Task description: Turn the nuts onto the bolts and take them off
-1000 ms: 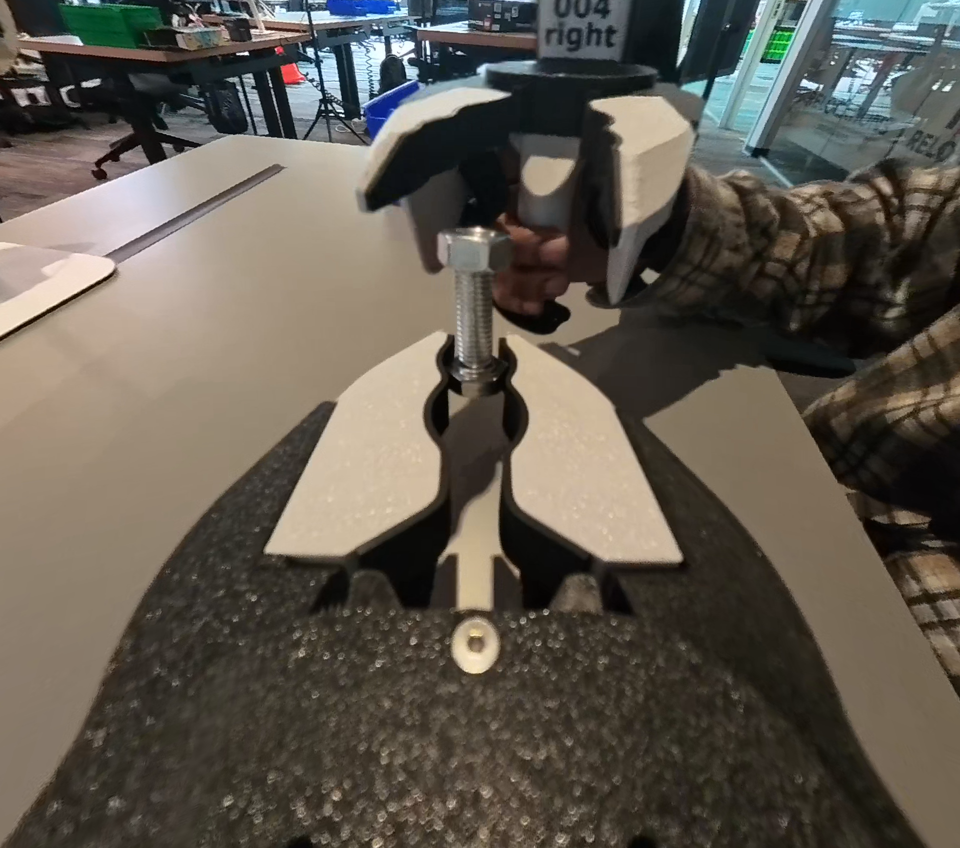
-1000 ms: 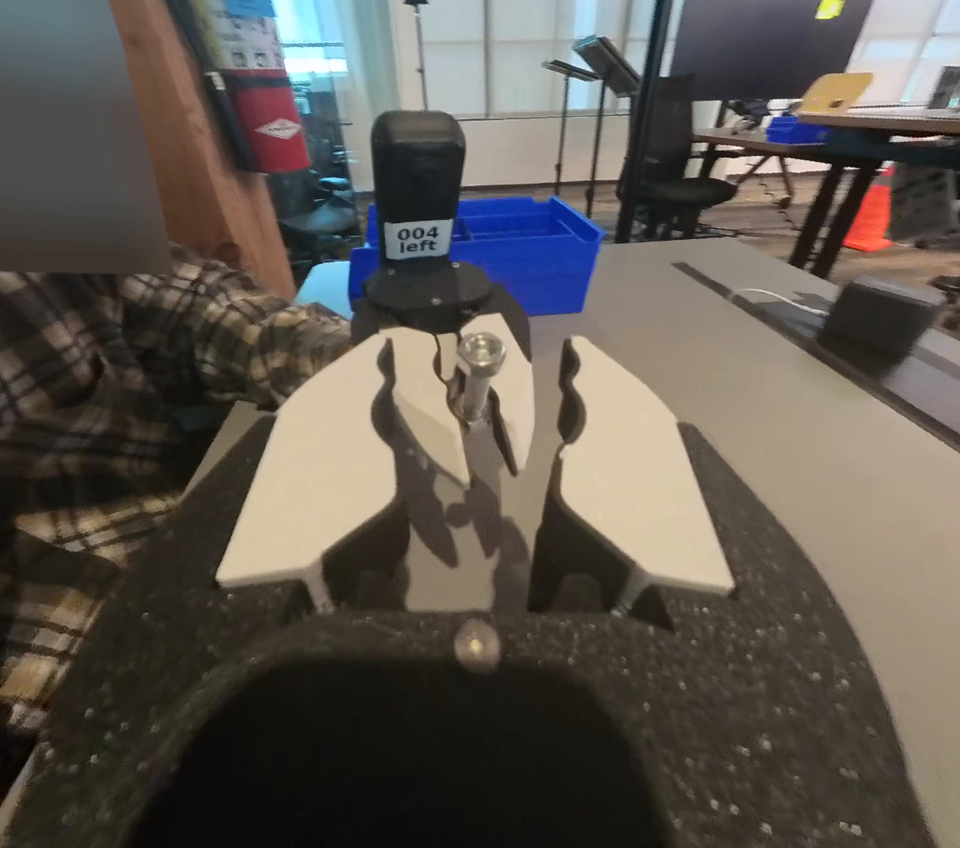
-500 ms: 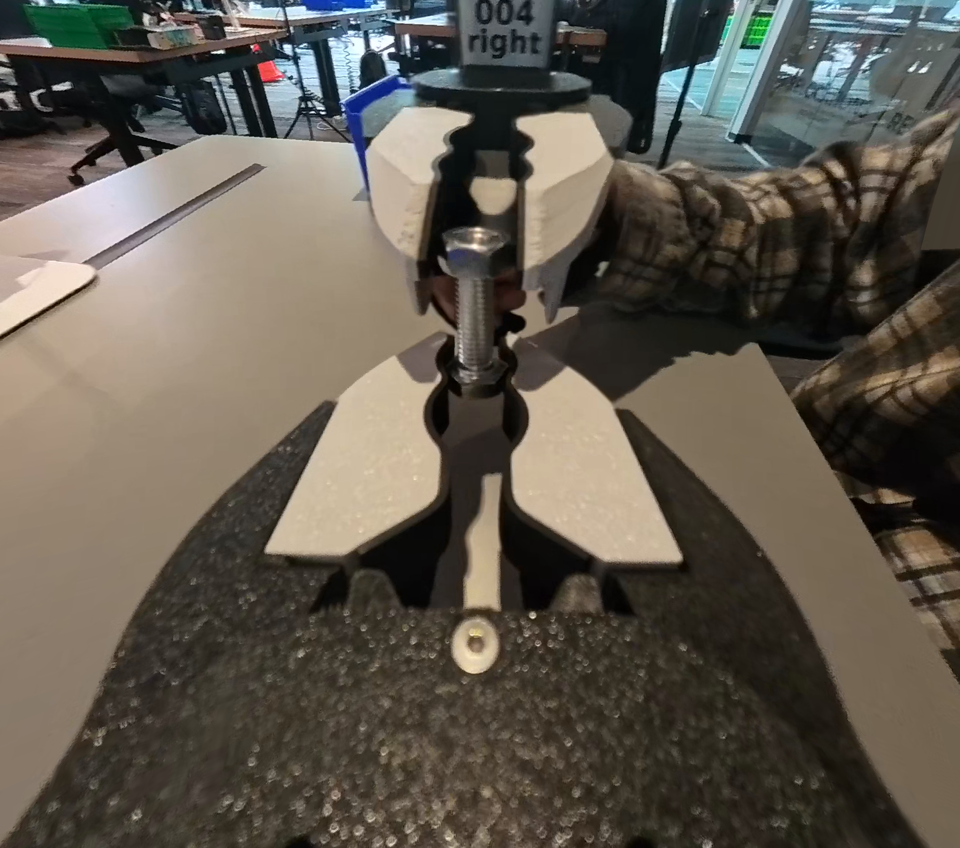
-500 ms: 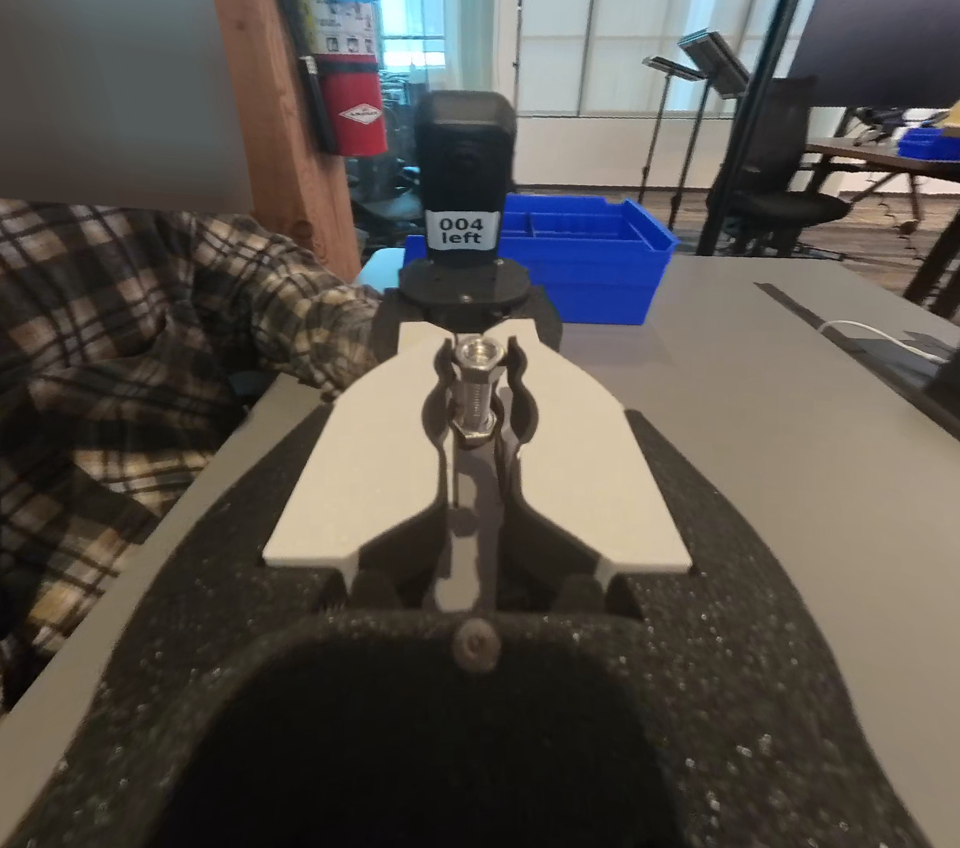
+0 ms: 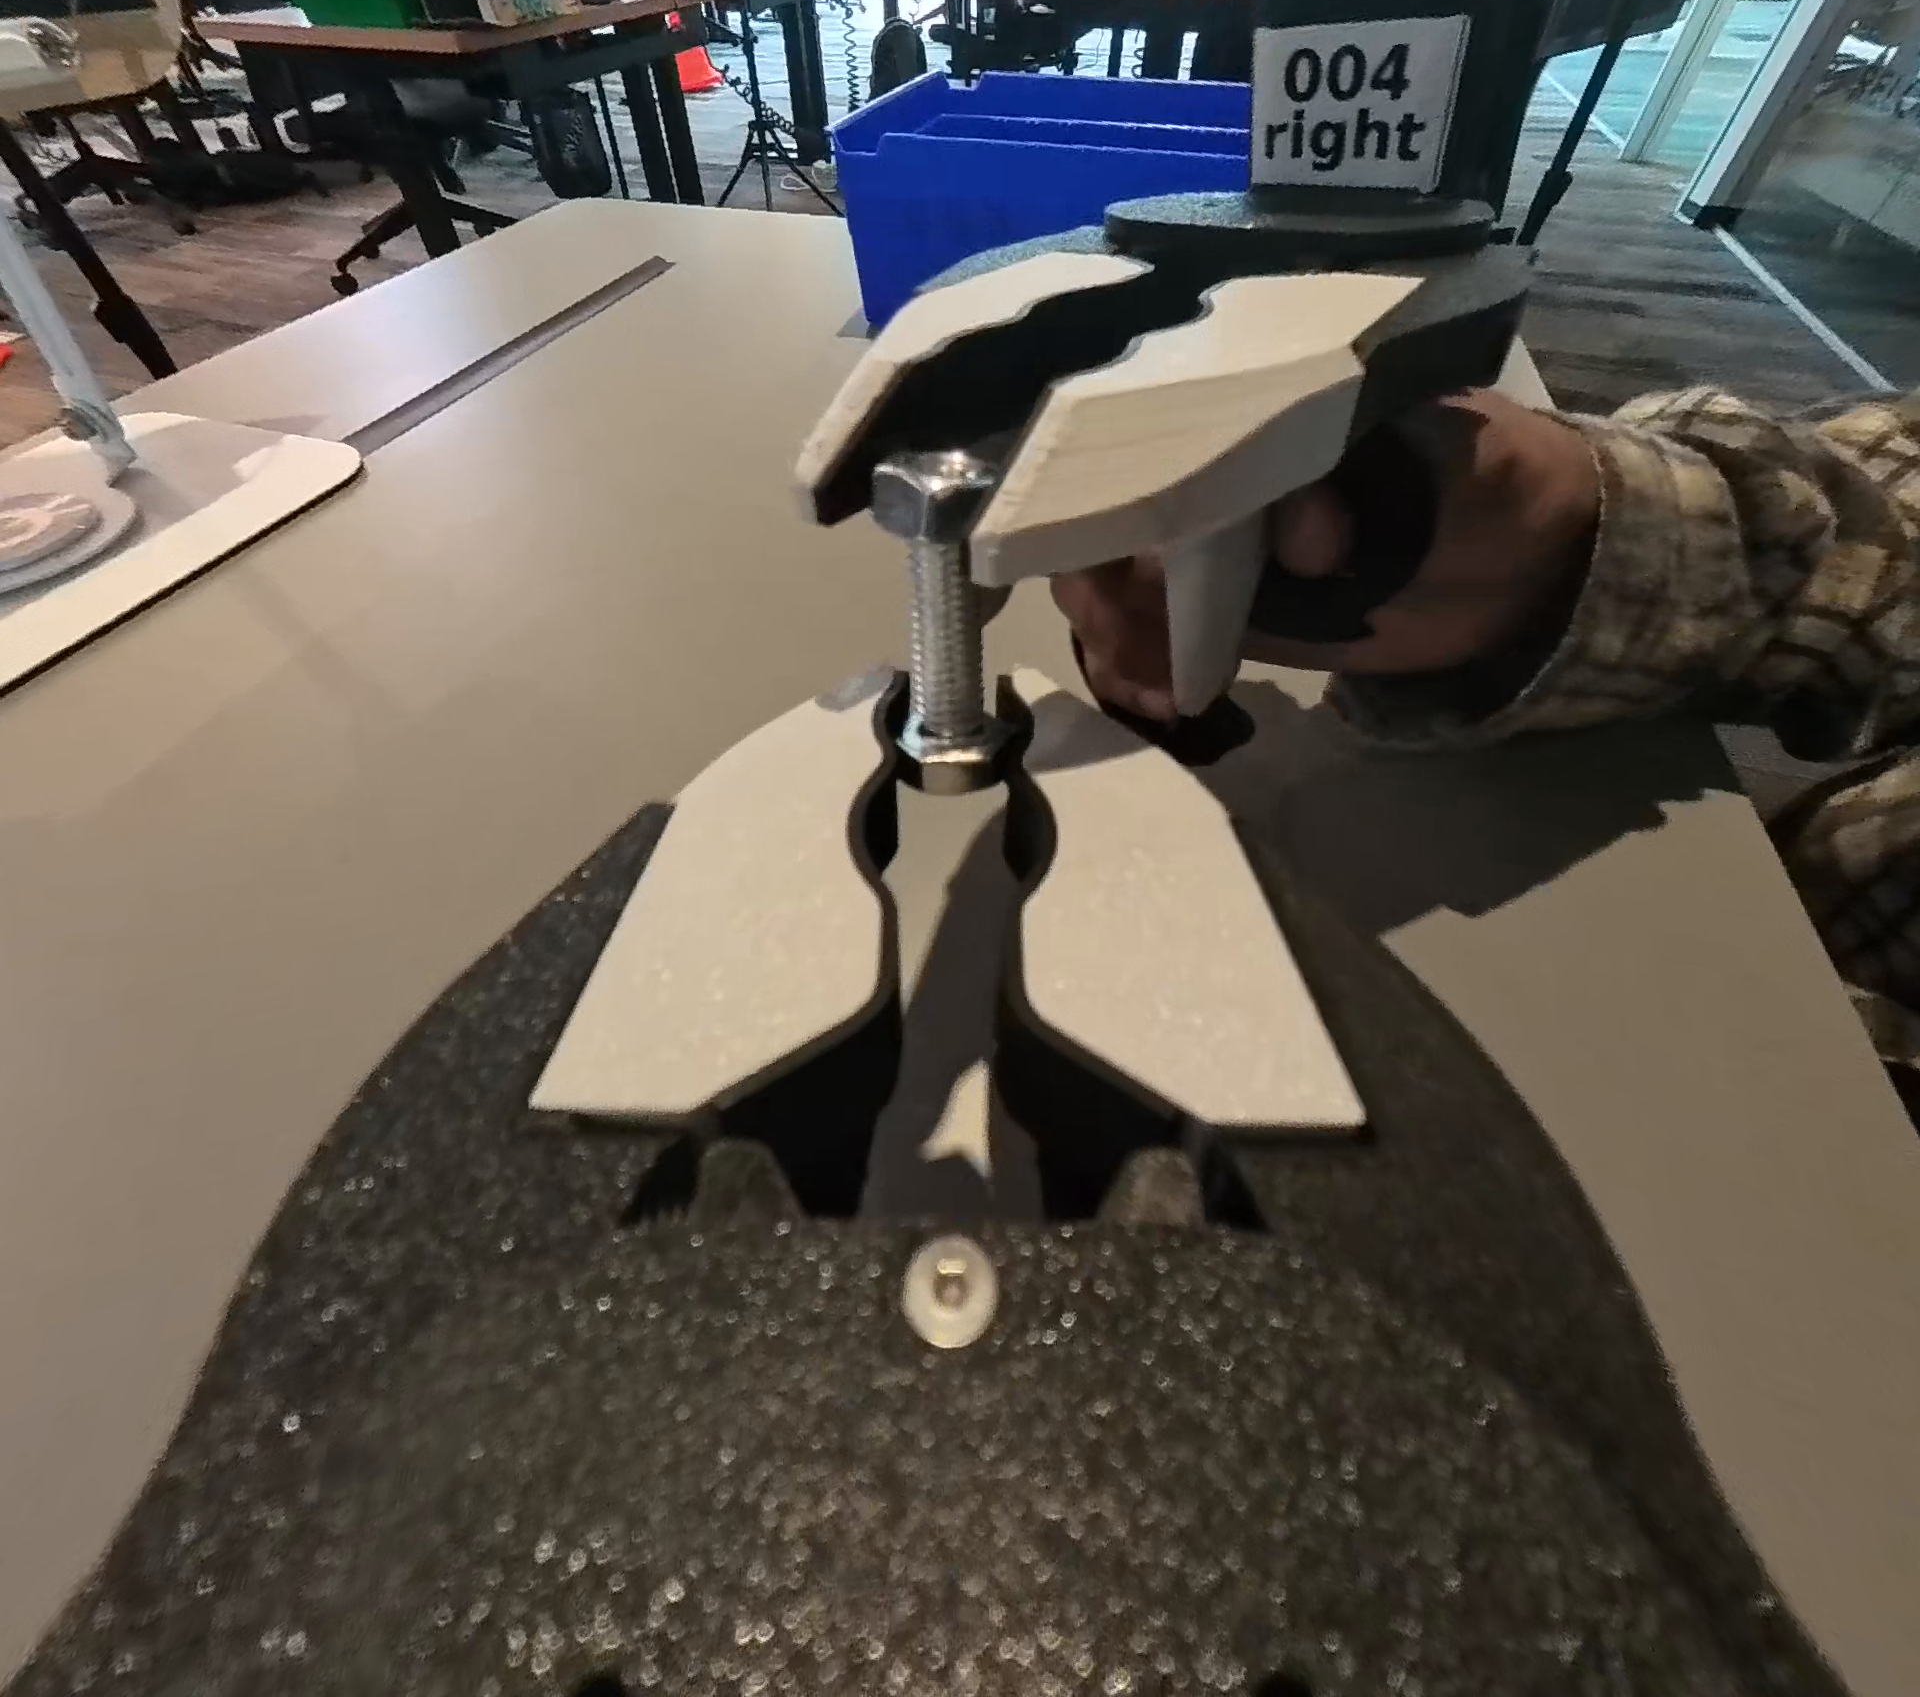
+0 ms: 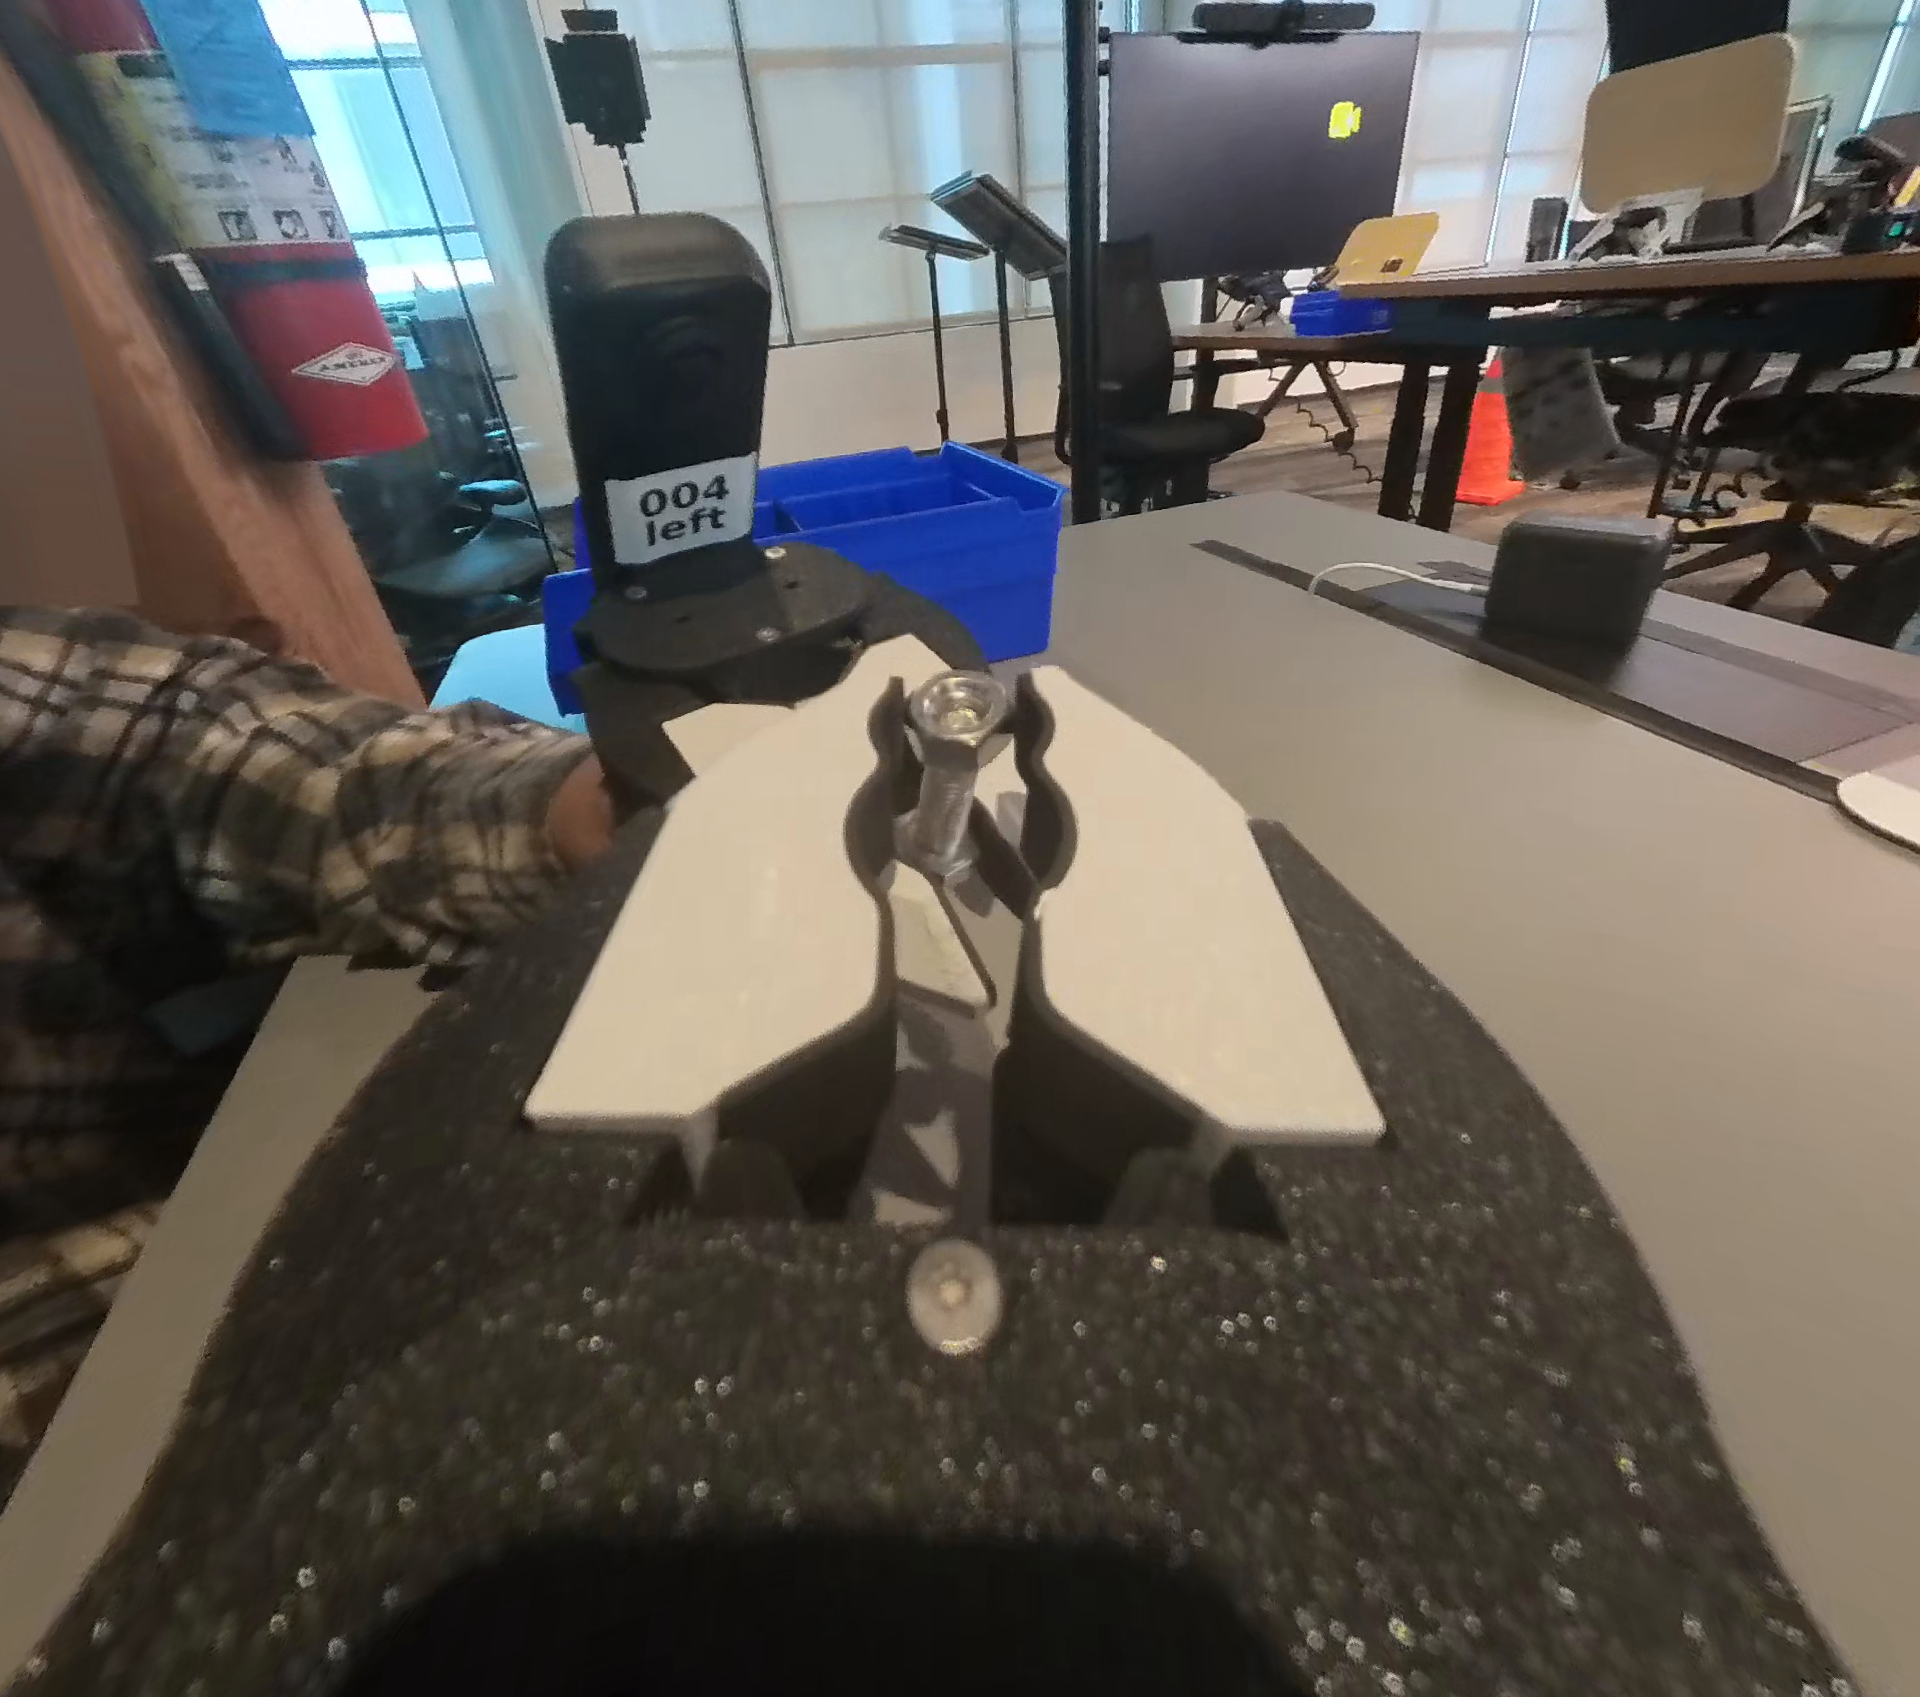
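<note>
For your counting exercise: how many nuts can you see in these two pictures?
1. The nut sits low on the bolt, clamped by the left gripper; the right gripper grips the bolt's head. Others may lie out of view.

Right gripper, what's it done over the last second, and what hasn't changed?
The right gripper, open beside the bolt head a second ago, closed on it and swung round, turning it. The left gripper stayed shut on the nut, bolt upright.
</note>
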`<act>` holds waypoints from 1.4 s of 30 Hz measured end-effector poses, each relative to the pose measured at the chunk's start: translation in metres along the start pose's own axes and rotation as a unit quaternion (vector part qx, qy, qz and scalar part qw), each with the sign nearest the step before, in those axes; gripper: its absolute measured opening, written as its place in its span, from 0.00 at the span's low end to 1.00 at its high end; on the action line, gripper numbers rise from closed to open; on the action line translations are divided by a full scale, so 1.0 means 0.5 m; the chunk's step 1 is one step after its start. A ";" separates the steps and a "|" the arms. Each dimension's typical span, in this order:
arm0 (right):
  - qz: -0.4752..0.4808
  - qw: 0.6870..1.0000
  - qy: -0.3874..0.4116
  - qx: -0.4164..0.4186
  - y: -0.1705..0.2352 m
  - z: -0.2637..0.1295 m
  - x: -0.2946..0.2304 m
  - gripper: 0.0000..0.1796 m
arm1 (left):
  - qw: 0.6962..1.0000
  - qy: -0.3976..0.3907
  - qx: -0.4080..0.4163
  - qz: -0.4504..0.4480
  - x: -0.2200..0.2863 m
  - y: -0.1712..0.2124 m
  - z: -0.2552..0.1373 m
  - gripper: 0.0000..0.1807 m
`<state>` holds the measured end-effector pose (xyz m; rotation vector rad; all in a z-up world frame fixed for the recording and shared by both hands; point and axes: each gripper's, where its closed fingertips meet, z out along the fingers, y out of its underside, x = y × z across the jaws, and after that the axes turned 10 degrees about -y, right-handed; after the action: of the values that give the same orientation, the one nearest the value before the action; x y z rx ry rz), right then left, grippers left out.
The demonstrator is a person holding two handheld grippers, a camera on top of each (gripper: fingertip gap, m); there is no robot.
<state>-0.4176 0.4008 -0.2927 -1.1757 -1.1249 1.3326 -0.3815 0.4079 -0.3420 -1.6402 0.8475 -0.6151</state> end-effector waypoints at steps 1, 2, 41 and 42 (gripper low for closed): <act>0.003 1.000 -0.005 0.001 -0.001 0.001 -0.002 0.11 | 1.000 0.003 0.001 0.000 0.002 -0.001 0.000 0.08; 0.005 1.000 -0.010 -0.001 0.000 0.002 -0.004 0.11 | 1.000 0.006 0.003 0.000 0.004 -0.002 0.000 0.08; -0.060 0.994 -0.090 -0.018 -0.011 -0.003 -0.047 0.35 | 0.989 0.106 0.024 -0.102 0.025 -0.022 -0.012 0.08; -0.058 0.994 -0.090 -0.018 -0.012 -0.001 -0.044 0.36 | 0.989 0.108 0.024 -0.102 0.027 -0.022 -0.012 0.08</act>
<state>-0.4160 0.3791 -0.2854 -1.0148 -1.3302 1.3527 -0.3759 0.3946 -0.3306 -1.6480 0.8178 -0.9637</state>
